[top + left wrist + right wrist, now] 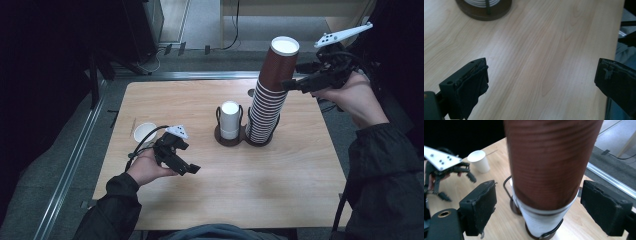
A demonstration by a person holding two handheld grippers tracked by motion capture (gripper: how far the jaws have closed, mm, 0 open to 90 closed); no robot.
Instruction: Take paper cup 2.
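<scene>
Cups: a tall stack (pixel 267 102) of brown paper cups stands in the far ring of a dark wooden holder (pixel 243 137), and its top cup (pixel 554 160) sits directly between the jaws of the right gripper (pixel 292 85). Those jaws stand apart, one on each side of the top cup, with a clear gap to either wall in the right gripper view; nothing is clamped yet.

Risk 1, the stack. It leans slightly and rises well above the wire ring that steadies it. A jaw striking the wall off-centre, or a sideways pull, could tip the whole column.

Risk 2, the top cup. The cups nest tightly. A grip set too low, near the white rim (pixel 546 211) of the next cup below the jaws, could lift two or more together. A hard squeeze could crush the thin paper wall.

Risk 3, the short white stack (pixel 230 120) in the near ring. It stands just beside the tall stack and would be hit if that one topples.

The left gripper (pixel 187 167) hovers over bare table (pixel 536 62), jaws wide apart and empty, well short of the holder, so it gives no support. A single white cup (pixel 145 134) stands behind it, clear of the work.
</scene>
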